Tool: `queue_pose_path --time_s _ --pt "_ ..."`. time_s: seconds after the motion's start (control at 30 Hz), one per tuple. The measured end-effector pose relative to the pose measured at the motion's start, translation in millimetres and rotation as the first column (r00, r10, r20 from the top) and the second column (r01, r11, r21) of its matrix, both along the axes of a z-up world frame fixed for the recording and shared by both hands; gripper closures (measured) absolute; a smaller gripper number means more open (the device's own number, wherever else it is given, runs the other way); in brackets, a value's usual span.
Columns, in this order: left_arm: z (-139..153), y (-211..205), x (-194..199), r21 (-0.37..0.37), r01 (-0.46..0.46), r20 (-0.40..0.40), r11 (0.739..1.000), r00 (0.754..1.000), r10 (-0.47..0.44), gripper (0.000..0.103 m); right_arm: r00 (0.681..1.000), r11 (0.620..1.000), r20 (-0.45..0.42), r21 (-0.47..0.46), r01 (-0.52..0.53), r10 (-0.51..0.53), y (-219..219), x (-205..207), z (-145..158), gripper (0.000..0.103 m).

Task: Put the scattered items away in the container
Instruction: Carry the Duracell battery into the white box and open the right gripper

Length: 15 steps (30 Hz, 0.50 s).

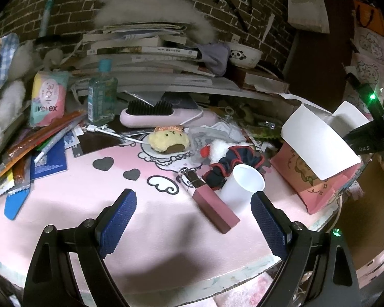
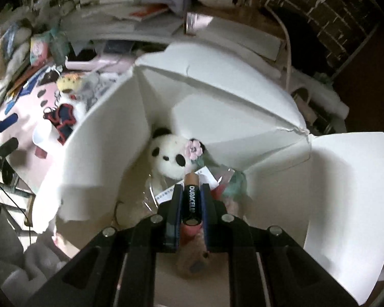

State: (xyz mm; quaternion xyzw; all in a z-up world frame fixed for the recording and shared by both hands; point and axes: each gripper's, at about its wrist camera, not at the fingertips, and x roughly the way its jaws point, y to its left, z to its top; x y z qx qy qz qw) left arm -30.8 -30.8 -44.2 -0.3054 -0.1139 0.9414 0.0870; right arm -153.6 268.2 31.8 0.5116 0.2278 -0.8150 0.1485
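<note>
My right gripper (image 2: 190,188) is shut on a black and copper Duracell battery (image 2: 191,199), held above the open pink box with white flaps (image 2: 217,102). Inside the box lie a panda plush (image 2: 167,157), a brown plush (image 2: 193,258) and some packets. My left gripper (image 1: 194,202) hangs open over the pink mat (image 1: 76,199), nothing between its blue pads. Just ahead of it lie a mauve rectangular case (image 1: 213,209), a white paper cup (image 1: 242,185), a navy and red scrunchie (image 1: 233,162) and a yellow plush (image 1: 169,142). The box (image 1: 317,153) stands at the mat's right edge.
Behind the mat are a pink hairbrush (image 1: 161,116), a green bottle (image 1: 101,97), a Kotex pack (image 1: 47,98), snack sachets and a pen (image 1: 38,148). Stacked books (image 1: 146,58) and a panda bowl (image 1: 243,55) fill the back shelf. The mat's front edge drops off near the left gripper.
</note>
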Motion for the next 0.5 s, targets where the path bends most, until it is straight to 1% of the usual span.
queue_pose_path --time_s 0.13,0.2,0.23,0.27,0.3,0.33,0.37,0.5 --pt "-2 -1 -1 0.001 -0.004 0.005 1.000 1.000 0.004 0.014 1.000 1.000 0.005 0.019 0.002 -0.002 1 -3 2 0.092" --pt "-3 -2 -2 0.001 -0.005 0.008 1.000 1.000 0.005 0.014 1.000 1.000 -0.005 0.023 0.007 -0.007 2 -4 4 0.089" --pt "-3 -2 -2 0.001 -0.006 0.009 1.000 1.000 0.006 0.014 1.000 1.000 -0.016 0.027 0.012 -0.011 3 -4 5 0.084" --pt "-3 -2 -3 0.000 -0.006 0.010 1.000 1.000 0.006 0.014 1.000 0.999 -0.025 0.031 0.015 -0.014 3 -4 7 0.076" --pt "-4 -1 -3 -0.001 -0.005 0.009 1.000 1.000 0.005 0.014 0.999 0.999 -0.037 0.032 0.019 -0.018 4 -4 9 0.070" --pt "-4 -1 -3 -0.003 -0.003 0.010 1.000 1.000 0.003 0.014 0.998 0.999 -0.058 0.032 0.024 -0.023 4 -3 13 0.056" --pt "-5 0 -4 -0.006 -0.001 0.010 1.000 1.000 0.001 0.014 0.996 0.999 -0.082 0.029 0.029 -0.026 5 -3 16 0.048" --pt "-9 3 -5 -0.010 0.012 0.009 1.000 1.000 -0.012 0.014 0.986 0.998 -0.168 -0.063 0.011 -0.022 2 12 36 0.046"
